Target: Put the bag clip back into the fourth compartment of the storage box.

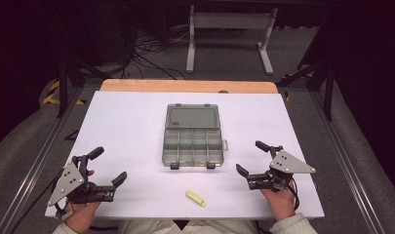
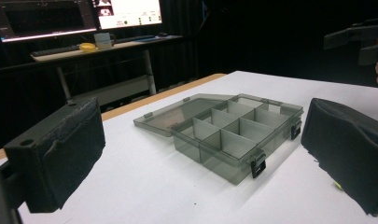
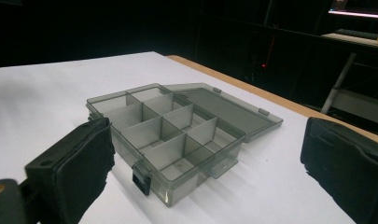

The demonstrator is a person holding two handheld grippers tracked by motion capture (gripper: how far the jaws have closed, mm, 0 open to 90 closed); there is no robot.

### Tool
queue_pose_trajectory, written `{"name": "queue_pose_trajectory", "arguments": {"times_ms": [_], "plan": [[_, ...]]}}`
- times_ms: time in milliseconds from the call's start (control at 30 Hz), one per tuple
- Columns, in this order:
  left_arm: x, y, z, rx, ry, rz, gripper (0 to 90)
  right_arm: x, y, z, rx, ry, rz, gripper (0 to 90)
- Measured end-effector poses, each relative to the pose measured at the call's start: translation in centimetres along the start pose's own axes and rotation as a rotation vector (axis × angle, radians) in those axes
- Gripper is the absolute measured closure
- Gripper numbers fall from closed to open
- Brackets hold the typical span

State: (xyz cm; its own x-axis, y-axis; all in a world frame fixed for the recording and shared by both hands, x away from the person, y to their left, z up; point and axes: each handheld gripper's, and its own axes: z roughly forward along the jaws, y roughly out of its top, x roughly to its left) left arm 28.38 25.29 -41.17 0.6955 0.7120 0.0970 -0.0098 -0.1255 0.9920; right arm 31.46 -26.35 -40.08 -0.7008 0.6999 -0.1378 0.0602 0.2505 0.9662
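1. We count one table, its top covered in white, with a strip of bare wood along the far edge
2. We count one compartment box of smoky translucent plastic, near the middle of the table; its lid lies swung fully open and flat on the far side
3. We count eight compartments in the box, two rows of four, and nothing shows inside them
4. We count two black latches on the box's near wall and one small tab on its right side
5. A small mark sits at the lid's near left corner in the high view; we cannot read it
6. We count one yellow piece, small and oblong, lying on the table nearer the person than the box and apart from it
7. We count two hand-held grippers; the left gripper sits near the table's near left corner, its jaws spread wide and holding nothing
8. The right gripper sits near the table's near right, its jaws likewise released and bare; the box lies between the two, touching neither
9. In the left gripper view we count two lit monitors on a desk beyond the table; their writing is too small to read
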Motion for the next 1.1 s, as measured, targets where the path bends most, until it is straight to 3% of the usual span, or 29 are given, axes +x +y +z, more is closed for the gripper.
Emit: {"name": "queue_pose_trajectory", "arguments": {"times_ms": [667, 1100], "plan": [[0.0, 0.0, 0.0, 0.002, 0.000, -0.001, 0.1, 2.1, 2.4, 2.6, 0.016, 0.067, -0.008, 3.2], [0.0, 0.0, 0.0, -0.002, 0.002, -0.001, 0.1, 3.6, 3.7, 5.0, 0.029, 0.147, -0.009, 3.0]]}}
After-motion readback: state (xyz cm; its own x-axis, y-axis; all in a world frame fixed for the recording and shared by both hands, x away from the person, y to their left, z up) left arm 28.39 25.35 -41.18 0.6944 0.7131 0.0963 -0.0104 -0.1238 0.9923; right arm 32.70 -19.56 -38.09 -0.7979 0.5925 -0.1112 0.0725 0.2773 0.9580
